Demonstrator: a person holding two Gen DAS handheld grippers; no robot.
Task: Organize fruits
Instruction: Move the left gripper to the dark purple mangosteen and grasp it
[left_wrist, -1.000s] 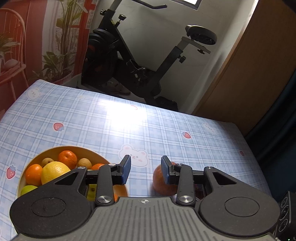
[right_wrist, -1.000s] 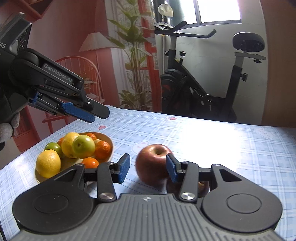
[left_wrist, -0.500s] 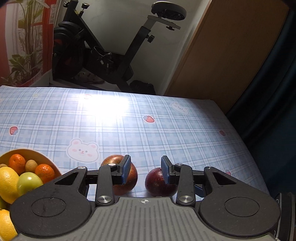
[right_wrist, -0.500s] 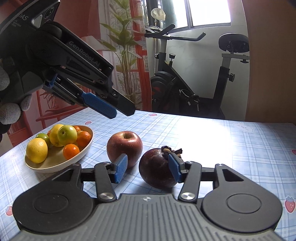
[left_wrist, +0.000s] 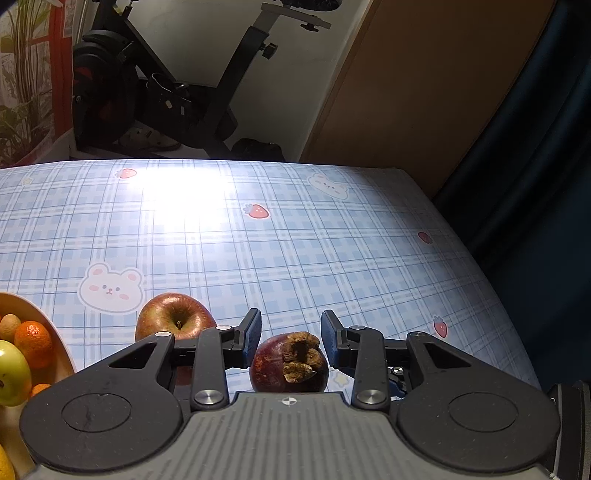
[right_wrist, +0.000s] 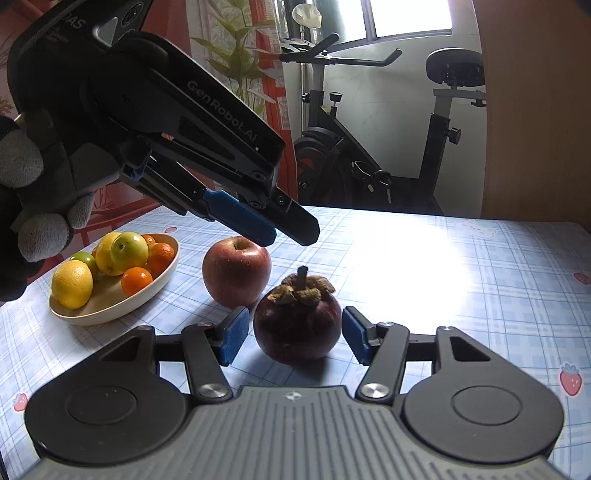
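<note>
A dark purple mangosteen (right_wrist: 297, 328) stands on the checked tablecloth between the fingers of my right gripper (right_wrist: 294, 336). Its jaws are opening, and a gap shows on each side of the fruit. A red apple (right_wrist: 236, 273) sits just behind it to the left. My left gripper (right_wrist: 273, 229) hangs in the air above the apple, tilted down, its jaws a narrow gap apart with nothing between them. In the left wrist view, the left gripper (left_wrist: 290, 332) looks down on the mangosteen (left_wrist: 290, 363) and the apple (left_wrist: 173, 319). A cream bowl (right_wrist: 110, 314) at the left holds lemons, green fruits and mandarins.
A gloved hand (right_wrist: 37, 221) holds the left gripper at the upper left. The table (left_wrist: 295, 240) ends at a dark curtain on the right and an exercise bike (right_wrist: 369, 147) stands behind the far edge. Bare cloth lies to the right of the mangosteen.
My left gripper swung right from over the bowl to over the apple and mangosteen. My right gripper shifted from the apple to the mangosteen and its jaws widened.
</note>
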